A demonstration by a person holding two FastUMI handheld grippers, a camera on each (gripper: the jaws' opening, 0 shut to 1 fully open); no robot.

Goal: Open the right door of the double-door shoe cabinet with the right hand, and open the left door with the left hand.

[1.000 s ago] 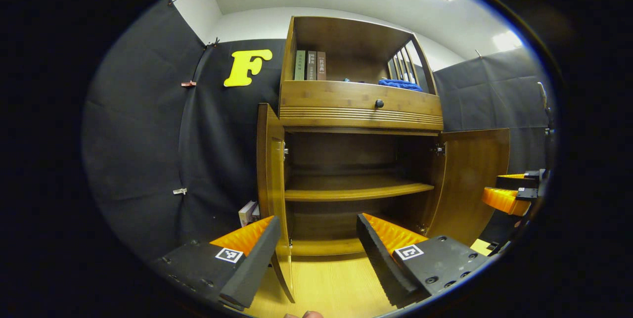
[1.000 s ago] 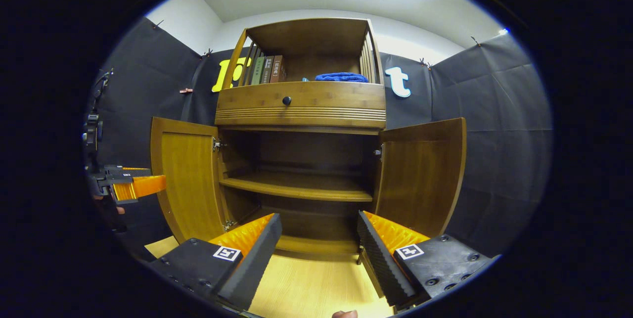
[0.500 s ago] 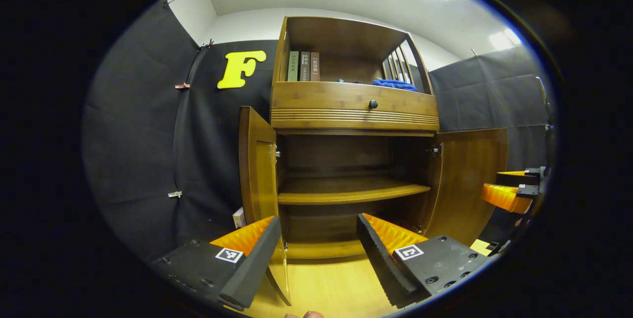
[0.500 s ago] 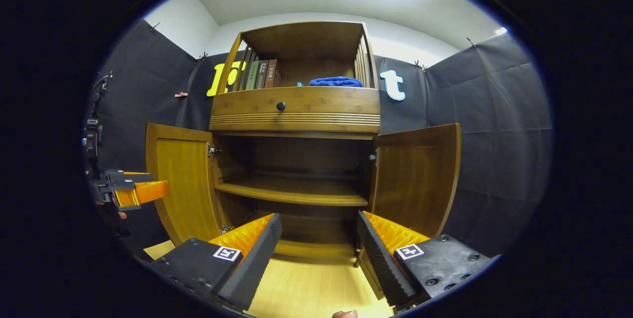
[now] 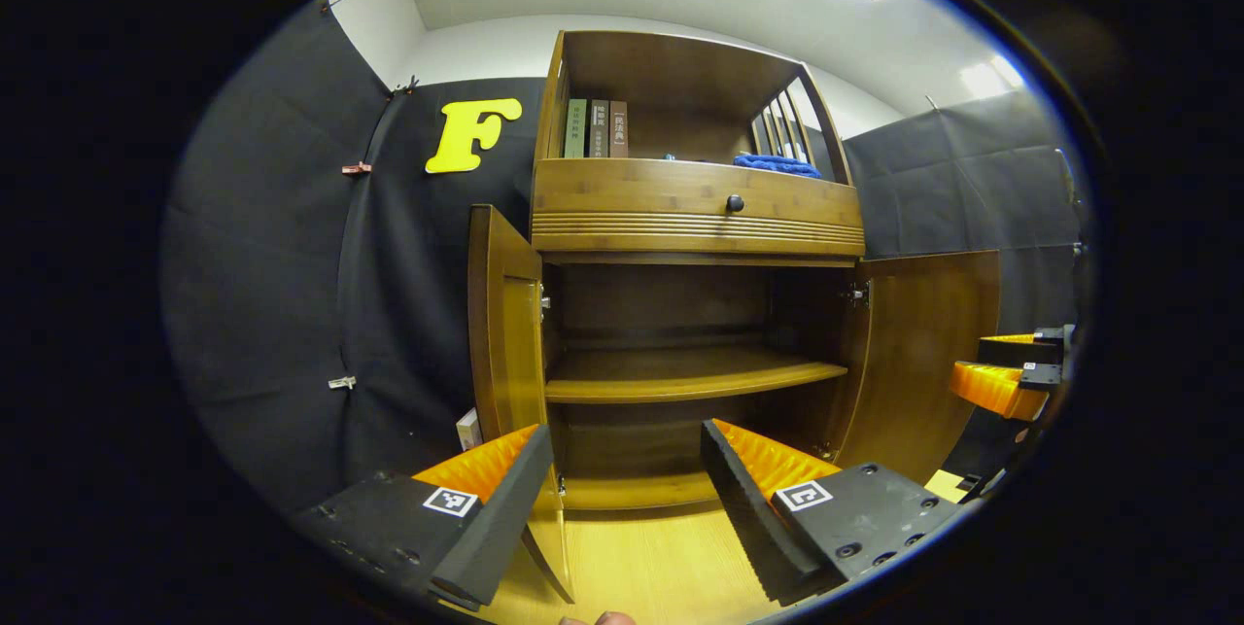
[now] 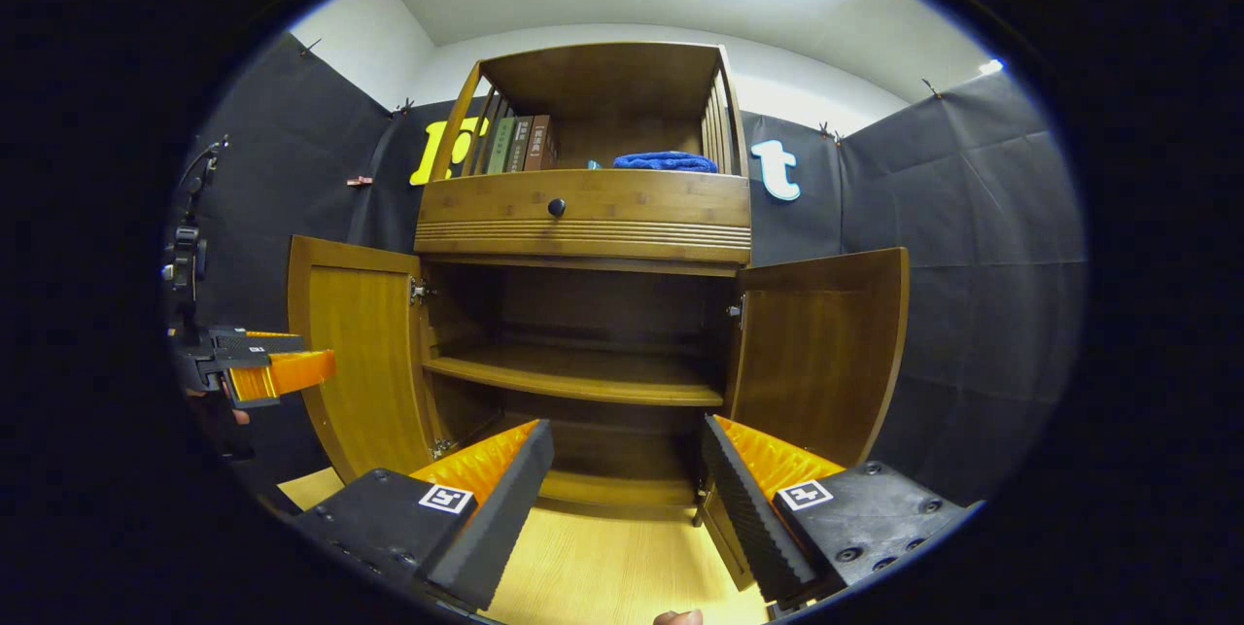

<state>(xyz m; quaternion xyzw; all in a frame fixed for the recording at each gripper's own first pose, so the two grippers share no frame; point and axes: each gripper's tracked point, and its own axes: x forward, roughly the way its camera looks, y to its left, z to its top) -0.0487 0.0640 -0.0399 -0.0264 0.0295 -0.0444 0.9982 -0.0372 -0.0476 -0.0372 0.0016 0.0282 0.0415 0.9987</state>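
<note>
Left gripper (image 5: 622, 489) and right gripper (image 6: 627, 489) are both hovering before the shoe cabinet (image 6: 583, 217) with fingers spread wide, gripping and touching nothing. The cabinet's left door (image 6: 364, 353) and right door (image 6: 826, 353) are standing swung outward, exposing an inner shelf (image 6: 578, 377). Above the doors, a drawer knob (image 6: 556, 207), books (image 6: 520, 144) and a blue cloth (image 6: 666, 161) are showing.

Both views face the cabinet (image 5: 695, 217) low & near: left view from left, right head-on.
</note>
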